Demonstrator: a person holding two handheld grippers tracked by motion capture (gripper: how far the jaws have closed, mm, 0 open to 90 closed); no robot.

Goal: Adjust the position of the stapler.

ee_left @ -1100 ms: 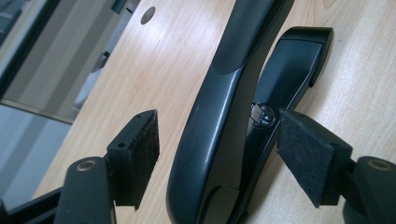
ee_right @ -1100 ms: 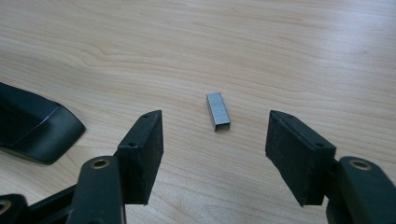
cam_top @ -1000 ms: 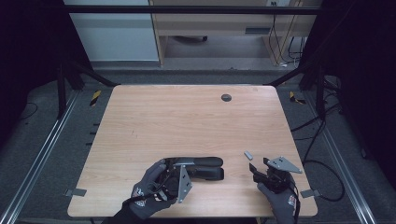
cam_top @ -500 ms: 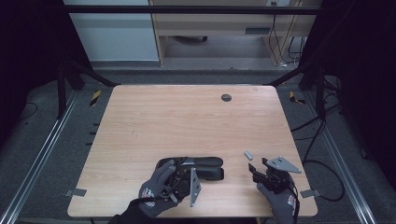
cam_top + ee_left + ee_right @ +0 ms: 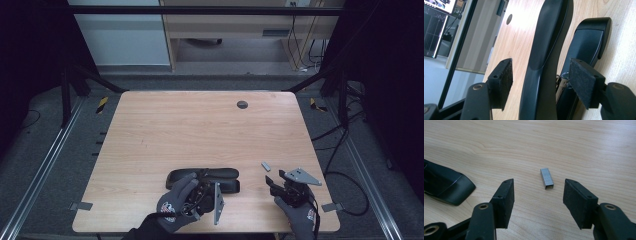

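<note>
High view: an opened black stapler [image 5: 202, 178] lies near the desk's [image 5: 200, 125] front edge, left of centre, and a small strip of staples [image 5: 266, 165] lies apart from it toward the front right corner. The left tongs [image 5: 202, 192] hang over the stapler; in the left gripper view its raised arm [image 5: 546, 55] stands between the pads, which are released and not pressing on it, the base [image 5: 586, 42] lying beside. The right tongs [image 5: 537, 202] straddle the staples [image 5: 547, 178] from just short of them, also released.

Judging by this, loading has barely begun: the stapler is open, but the staples are not picked up and nothing is seated in the channel.

Against the earlier frames, the left hand has slid rightward along the stapler, and both pairs of tongs have just been closing, the left around the arm, the right with nothing yet between its pads.
</note>
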